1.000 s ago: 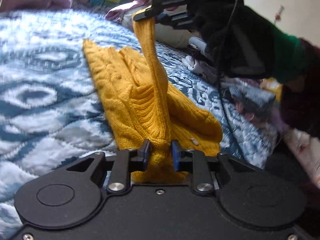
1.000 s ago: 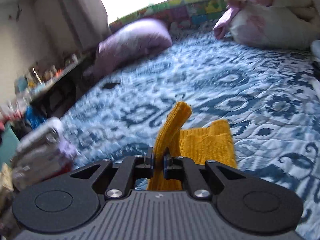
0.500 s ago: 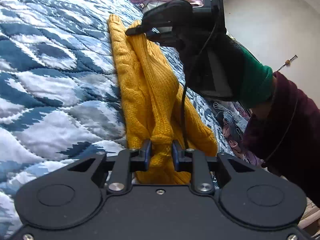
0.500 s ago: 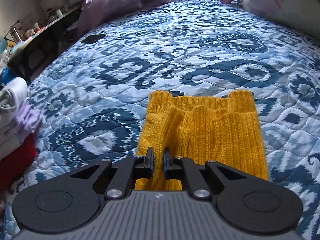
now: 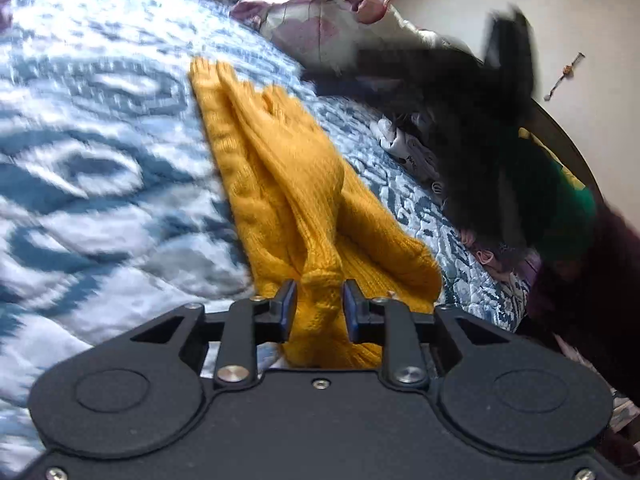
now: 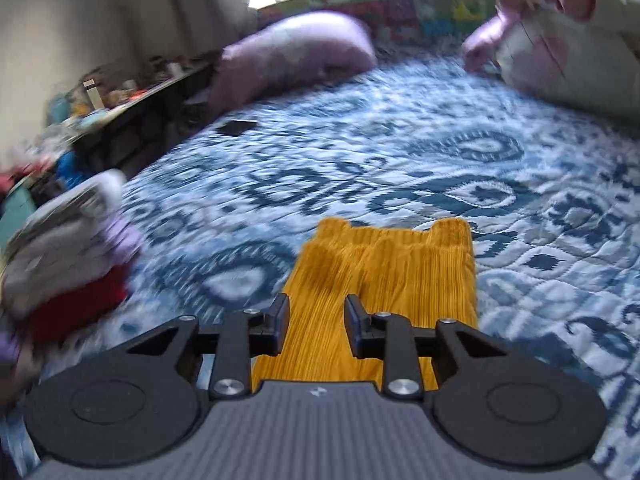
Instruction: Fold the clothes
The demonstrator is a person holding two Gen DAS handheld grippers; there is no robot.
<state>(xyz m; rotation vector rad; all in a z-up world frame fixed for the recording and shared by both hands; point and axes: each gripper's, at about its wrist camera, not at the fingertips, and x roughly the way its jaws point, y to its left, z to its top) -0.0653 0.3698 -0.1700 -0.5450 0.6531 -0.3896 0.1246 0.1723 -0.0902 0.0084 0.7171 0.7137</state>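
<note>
A mustard-yellow knitted sweater [image 5: 280, 168] lies folded lengthwise on the blue and white quilted bed [image 5: 92, 168]. My left gripper [image 5: 319, 307] is shut on a bunched end of the sweater near the bed's edge. In the right wrist view the sweater [image 6: 392, 272] lies flat below my right gripper [image 6: 316, 322], whose jaws are opening with no fabric pinched between them. The right gripper also shows as a dark blur [image 5: 432, 76] above the sweater's far side, held by a person's hand with a green cuff [image 5: 568, 208].
A lilac pillow [image 6: 296, 56] and a pink and cream bundle [image 6: 560, 40] lie at the head of the bed. A stack of folded clothes [image 6: 68, 248] sits at the bed's left edge, with a cluttered shelf [image 6: 120, 96] beyond. More clothes [image 5: 412, 152] lie right of the sweater.
My right gripper let go of the yellow sleeve, which now lies flat on the sweater, and pulled up and back. My left gripper kept its grip and shifted slightly.
</note>
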